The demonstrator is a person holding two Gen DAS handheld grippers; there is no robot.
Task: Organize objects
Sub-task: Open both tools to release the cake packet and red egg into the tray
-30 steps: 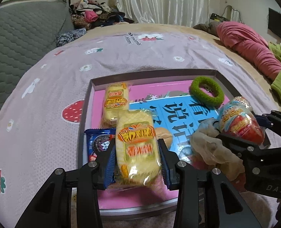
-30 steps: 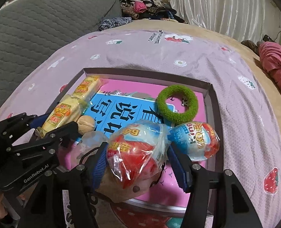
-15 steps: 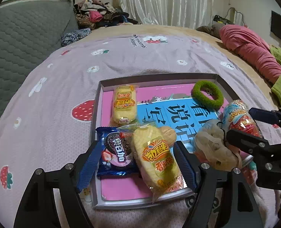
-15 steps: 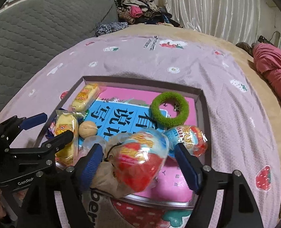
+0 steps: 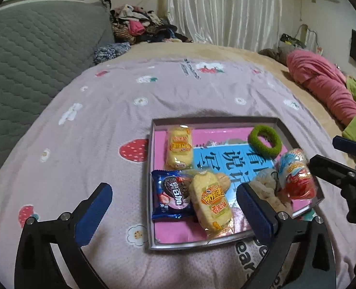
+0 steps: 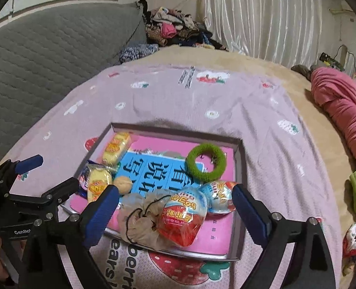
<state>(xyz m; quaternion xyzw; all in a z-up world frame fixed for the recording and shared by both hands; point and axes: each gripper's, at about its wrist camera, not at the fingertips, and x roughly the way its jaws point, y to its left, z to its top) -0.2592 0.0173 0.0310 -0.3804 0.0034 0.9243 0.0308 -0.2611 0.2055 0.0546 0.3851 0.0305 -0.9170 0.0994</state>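
Snacks [image 5: 212, 205] in tray [image 5: 151, 192]; both hand-held grippers just opened, empty.

- Blue biscuit packet [image 5: 171, 193]: right edge hidden under yellow cake packet [image 5: 211, 208]; in right wrist view only a sliver showing behind the same packet [image 6: 98, 183].
- Walnut-like brown lump [image 5: 223, 180]: mostly covered in left wrist view; identity uncertain.
- Beige drawstring pouch [image 6: 139, 221]: right part hidden by red-and-blue egg toy [image 6: 185, 219]; contents not visible.
- Second egg toy [image 6: 220, 197]: left side overlapped by the first.
- Egg toys in left wrist view [image 5: 295, 175]: motion-blurred, print unreadable.
- Tray [image 5: 151, 168]: near right corner hidden behind a gripper finger [image 5: 257, 214].
- Printed lettering on tray floor: partly covered by items.
- Clothes pile [image 6: 173, 26]: too small to sort.
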